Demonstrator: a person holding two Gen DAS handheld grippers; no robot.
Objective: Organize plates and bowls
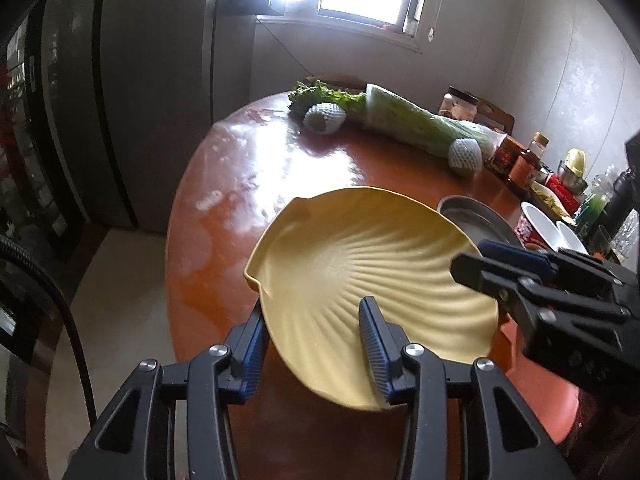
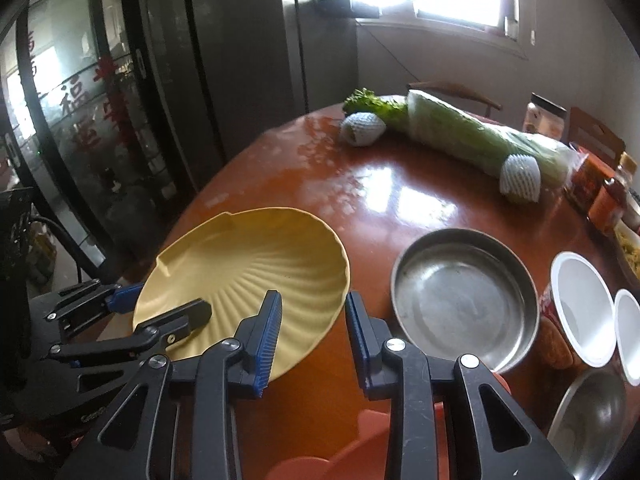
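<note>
A yellow shell-shaped plate [image 1: 360, 280] hangs tilted above the near edge of a round, glossy red-brown table [image 1: 248, 184], pinched at its rim by both handheld tools. The left gripper [image 1: 316, 344] has its blue-padded fingers narrowed onto the plate's near edge, one pad under the rim and one on the ribbed upper face. The right gripper [image 2: 312, 340] bites the opposite edge: in its own view one pad lies on the plate's ribbed face and the other sits outside the rim, its jaws drawn in as far as they go on the thin lip. A two-sided hold of this kind looks meant to keep the broad, shallow dish from swinging as it is carried.

Just beyond the plate stands a stainless-steel pan [image 2: 464, 300], empty, with a second steel bowl [image 2: 588, 420] nearer the right-hand edge and two white paper cups [image 2: 584, 308] beside them. These seem the likeliest company for the plate once the sorting goes on; which stack it joins cannot be judged here.

Farther back lie a wrapped napa cabbage [image 2: 472, 136], a bunch of lettuce [image 2: 372, 106] and two foam-netted fruits [image 2: 362, 130], well apart from the crockery, with jars and bottles [image 1: 528, 156] crowding the far right rim.
</note>
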